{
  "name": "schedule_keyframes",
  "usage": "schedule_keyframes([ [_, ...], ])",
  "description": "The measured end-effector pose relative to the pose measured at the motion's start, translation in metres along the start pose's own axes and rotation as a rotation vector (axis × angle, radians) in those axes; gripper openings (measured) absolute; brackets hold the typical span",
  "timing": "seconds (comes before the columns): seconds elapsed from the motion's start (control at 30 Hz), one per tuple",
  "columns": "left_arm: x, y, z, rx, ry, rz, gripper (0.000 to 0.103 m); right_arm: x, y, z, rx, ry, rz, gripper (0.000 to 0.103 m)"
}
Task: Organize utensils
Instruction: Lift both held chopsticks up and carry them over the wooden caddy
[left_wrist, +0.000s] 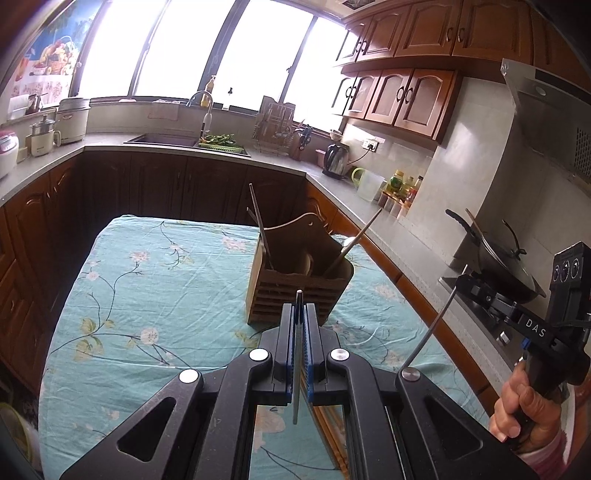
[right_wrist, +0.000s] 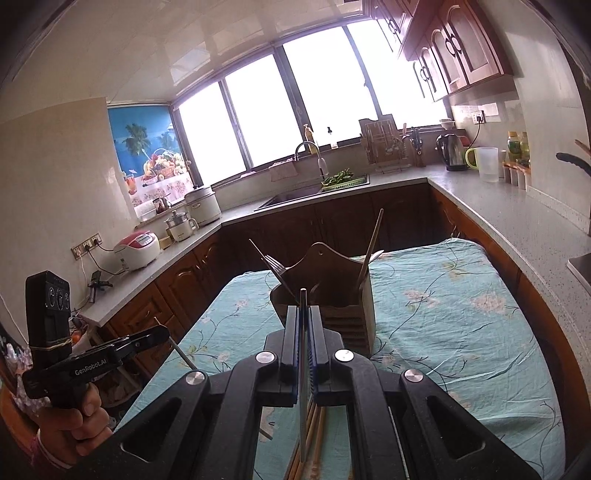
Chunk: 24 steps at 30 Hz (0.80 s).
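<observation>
A wooden utensil holder (left_wrist: 295, 291) stands on the floral-clothed table (left_wrist: 155, 295) and holds a fork, a dark stick and a wooden-handled utensil (left_wrist: 356, 240). It also shows in the right wrist view (right_wrist: 332, 295). My left gripper (left_wrist: 298, 314) is shut on a thin metal chopstick (left_wrist: 296, 369), just in front of the holder. My right gripper (right_wrist: 303, 325) is shut on another metal chopstick (right_wrist: 303, 387), also close before the holder. Several wooden chopsticks (right_wrist: 314, 435) lie on the cloth beneath it. Each gripper shows in the other's view with its stick (left_wrist: 432, 325), (right_wrist: 177, 350).
Dark wooden cabinets and a grey counter (left_wrist: 388, 229) wrap around the table. A wok (left_wrist: 506, 258) sits on the stove at right. A kettle (left_wrist: 336, 160), a sink (left_wrist: 166, 140), a dish rack and rice cookers (right_wrist: 136, 251) stand on the counter.
</observation>
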<state>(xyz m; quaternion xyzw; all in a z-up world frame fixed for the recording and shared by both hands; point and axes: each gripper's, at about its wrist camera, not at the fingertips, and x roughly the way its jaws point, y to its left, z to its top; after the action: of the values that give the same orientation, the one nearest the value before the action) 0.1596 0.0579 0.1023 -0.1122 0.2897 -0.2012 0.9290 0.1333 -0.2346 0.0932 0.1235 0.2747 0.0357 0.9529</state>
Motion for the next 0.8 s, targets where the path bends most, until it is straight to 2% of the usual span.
schedule_keyframes([
  [0.4,0.001,-0.003,0.029,0.038,-0.069,0.000,0.002,0.008,-0.007,0.029,0.011,-0.061,-0.006,0.004],
  [0.8,0.021,0.003,0.074,0.034,-0.192,-0.013,0.002,0.029,-0.018,0.083,0.038,-0.172,-0.019,0.004],
])
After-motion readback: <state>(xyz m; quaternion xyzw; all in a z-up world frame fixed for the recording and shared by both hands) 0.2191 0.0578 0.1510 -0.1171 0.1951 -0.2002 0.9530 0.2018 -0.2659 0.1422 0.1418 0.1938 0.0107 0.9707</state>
